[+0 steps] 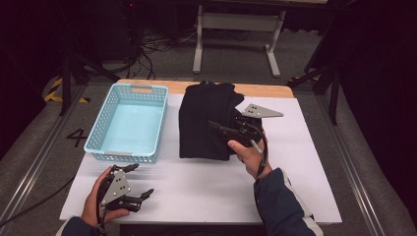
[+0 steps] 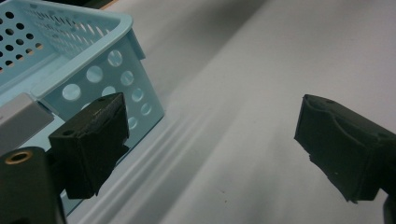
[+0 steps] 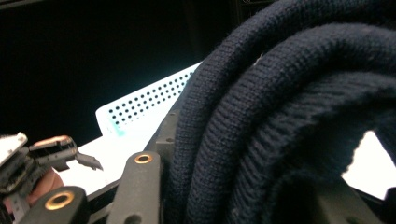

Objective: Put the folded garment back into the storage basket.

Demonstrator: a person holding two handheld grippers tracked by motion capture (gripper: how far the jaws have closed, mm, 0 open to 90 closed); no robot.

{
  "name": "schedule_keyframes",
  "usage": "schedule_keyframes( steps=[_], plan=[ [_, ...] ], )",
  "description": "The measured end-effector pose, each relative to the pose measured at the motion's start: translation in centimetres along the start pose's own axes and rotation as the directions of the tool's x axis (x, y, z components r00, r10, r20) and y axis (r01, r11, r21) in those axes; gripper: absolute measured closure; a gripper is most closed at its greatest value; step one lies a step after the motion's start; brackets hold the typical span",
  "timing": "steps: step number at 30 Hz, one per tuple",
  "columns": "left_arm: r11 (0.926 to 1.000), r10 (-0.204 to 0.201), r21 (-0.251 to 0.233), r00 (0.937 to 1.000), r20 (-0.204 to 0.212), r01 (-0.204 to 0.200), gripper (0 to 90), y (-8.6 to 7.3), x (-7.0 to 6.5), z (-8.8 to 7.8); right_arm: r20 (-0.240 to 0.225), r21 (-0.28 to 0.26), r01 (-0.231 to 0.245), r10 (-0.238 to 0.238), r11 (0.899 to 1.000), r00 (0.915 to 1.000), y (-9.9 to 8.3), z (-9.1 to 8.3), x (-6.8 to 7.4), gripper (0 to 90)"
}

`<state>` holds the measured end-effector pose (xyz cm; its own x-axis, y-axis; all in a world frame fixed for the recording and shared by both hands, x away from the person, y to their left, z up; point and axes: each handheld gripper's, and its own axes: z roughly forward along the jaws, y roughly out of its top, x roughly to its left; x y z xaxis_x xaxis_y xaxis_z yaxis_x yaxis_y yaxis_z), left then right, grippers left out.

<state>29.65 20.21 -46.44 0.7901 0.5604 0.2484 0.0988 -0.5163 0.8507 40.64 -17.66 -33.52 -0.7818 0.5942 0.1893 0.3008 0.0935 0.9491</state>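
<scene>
Left tongs [image 1: 140,180] released beside basket [image 1: 127,123] | right tongs [image 1: 227,129] grasping folded sweater [image 1: 204,120] | risk: folds slipping loose, shallow grip

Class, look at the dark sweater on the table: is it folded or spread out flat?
Folded. The sweater lies as a compact rectangle beside the basket, and the right gripper view shows stacked rolled layers of knit.

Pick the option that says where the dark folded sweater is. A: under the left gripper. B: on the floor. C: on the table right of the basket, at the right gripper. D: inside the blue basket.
C: the dark folded sweater lies on the white table to the right of the blue basket, with the right gripper at its edge and knit folds bunched against that gripper's camera.
</scene>
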Motion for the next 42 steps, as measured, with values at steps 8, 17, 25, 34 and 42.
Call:
schedule_keyframes(
  steps=[8,17,25,34,42],
  plan=[
    [1.0000,0.002,0.002,0.9999,0.011,-0.002,10.9,-0.1,0.0,-0.1,0.005,-0.009,0.003,-0.003,1.000,1.0000,1.2,2.9,0.6,60.9],
    [0.9998,-0.015,-0.013,0.9998,0.011,0.015,11.2,-0.1,0.0,-0.2,0.032,0.015,-0.007,0.006,1.000,0.9995,1.6,5.5,0.4,60.9],
    [0.9998,-0.009,-0.015,0.9998,0.018,0.009,11.2,-0.1,0.0,-0.4,0.021,0.034,-0.014,0.014,0.999,0.9997,2.3,8.4,1.4,60.8],
    [0.9996,-0.011,-0.024,0.9996,0.024,0.012,11.3,-0.1,-0.1,-0.4,-0.011,0.036,-0.006,0.006,0.999,0.9999,3.2,11.7,3.3,60.7],
    [0.9997,0.004,-0.022,0.9994,0.033,-0.003,11.3,-0.1,-0.3,-0.5,-0.035,0.049,-0.015,0.017,0.999,0.9992,3.3,14.5,4.4,60.5]
  ],
)
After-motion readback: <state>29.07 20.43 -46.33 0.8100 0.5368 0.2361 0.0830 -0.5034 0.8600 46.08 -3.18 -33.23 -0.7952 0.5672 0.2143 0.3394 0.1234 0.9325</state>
